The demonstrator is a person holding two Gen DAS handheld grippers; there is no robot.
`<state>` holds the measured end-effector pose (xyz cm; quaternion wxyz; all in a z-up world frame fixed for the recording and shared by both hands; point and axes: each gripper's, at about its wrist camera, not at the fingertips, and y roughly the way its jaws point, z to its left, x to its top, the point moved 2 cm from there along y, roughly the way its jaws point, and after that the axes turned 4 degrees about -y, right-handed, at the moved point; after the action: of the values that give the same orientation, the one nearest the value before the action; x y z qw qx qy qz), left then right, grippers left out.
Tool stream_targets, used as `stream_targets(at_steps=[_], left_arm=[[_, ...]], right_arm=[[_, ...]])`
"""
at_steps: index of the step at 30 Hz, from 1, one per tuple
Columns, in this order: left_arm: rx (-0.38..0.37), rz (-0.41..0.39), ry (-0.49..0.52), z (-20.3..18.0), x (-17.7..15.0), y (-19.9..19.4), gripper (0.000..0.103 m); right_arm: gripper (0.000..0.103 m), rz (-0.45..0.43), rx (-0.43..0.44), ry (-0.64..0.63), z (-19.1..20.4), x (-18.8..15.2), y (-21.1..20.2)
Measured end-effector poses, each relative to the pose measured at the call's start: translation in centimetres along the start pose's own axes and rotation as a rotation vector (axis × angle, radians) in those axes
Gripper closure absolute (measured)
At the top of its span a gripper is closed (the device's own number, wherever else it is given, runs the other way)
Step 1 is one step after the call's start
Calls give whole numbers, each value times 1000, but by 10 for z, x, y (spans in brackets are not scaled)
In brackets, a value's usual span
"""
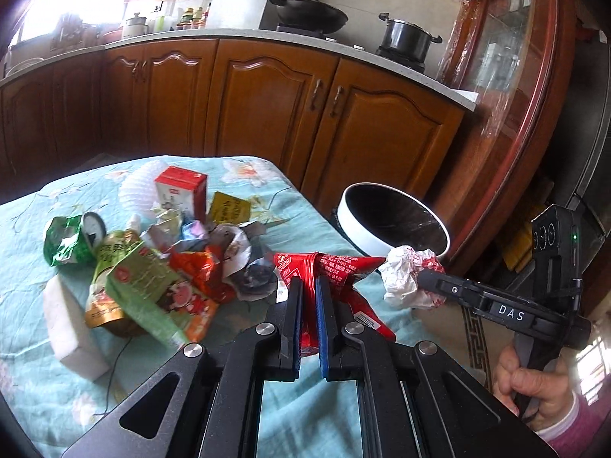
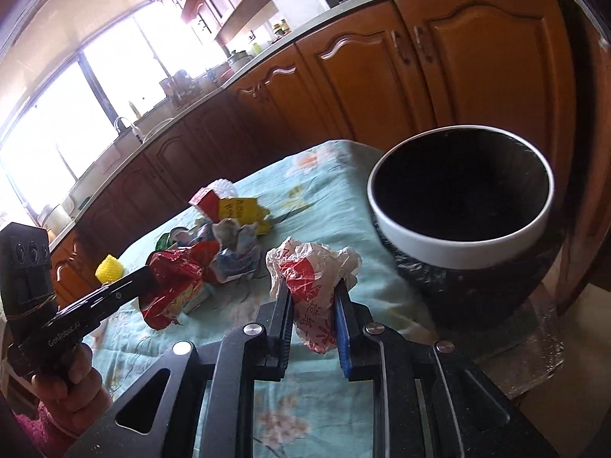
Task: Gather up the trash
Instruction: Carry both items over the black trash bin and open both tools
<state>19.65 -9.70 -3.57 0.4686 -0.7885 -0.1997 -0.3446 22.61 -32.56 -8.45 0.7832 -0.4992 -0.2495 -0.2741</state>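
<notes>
My left gripper (image 1: 308, 284) is shut on a red snack wrapper (image 1: 336, 267) and holds it above the table's right edge; it also shows in the right wrist view (image 2: 172, 278). My right gripper (image 2: 313, 294) is shut on a crumpled white and red plastic wrapper (image 2: 309, 274), near the bin; it also shows in the left wrist view (image 1: 410, 278). The trash bin (image 2: 462, 206) has a white rim and a black liner and stands beside the table; it also shows in the left wrist view (image 1: 393, 221). A pile of trash (image 1: 160, 259) lies on the table.
The table has a teal floral cloth (image 1: 57, 381). On it lie a white foam block (image 1: 72, 328), a green can (image 1: 72, 240), a red and white carton (image 1: 181, 191) and a yellow packet (image 1: 229, 208). Wooden kitchen cabinets (image 1: 267, 103) stand behind. A glass door (image 1: 508, 76) stands at right.
</notes>
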Motion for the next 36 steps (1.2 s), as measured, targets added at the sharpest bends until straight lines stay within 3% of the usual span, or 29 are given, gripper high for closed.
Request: stream_targets(at_steps=[20, 28, 36], left_arm=[[-55, 66, 114, -63, 72, 125, 98], [-49, 116, 153, -94, 103, 189, 97], [-21, 216, 146, -102, 112, 252, 97]], right_arm=[[81, -66, -203, 54, -84, 51, -15], [79, -25, -242, 50, -109, 72, 1], [76, 32, -269, 37, -129, 82, 23]])
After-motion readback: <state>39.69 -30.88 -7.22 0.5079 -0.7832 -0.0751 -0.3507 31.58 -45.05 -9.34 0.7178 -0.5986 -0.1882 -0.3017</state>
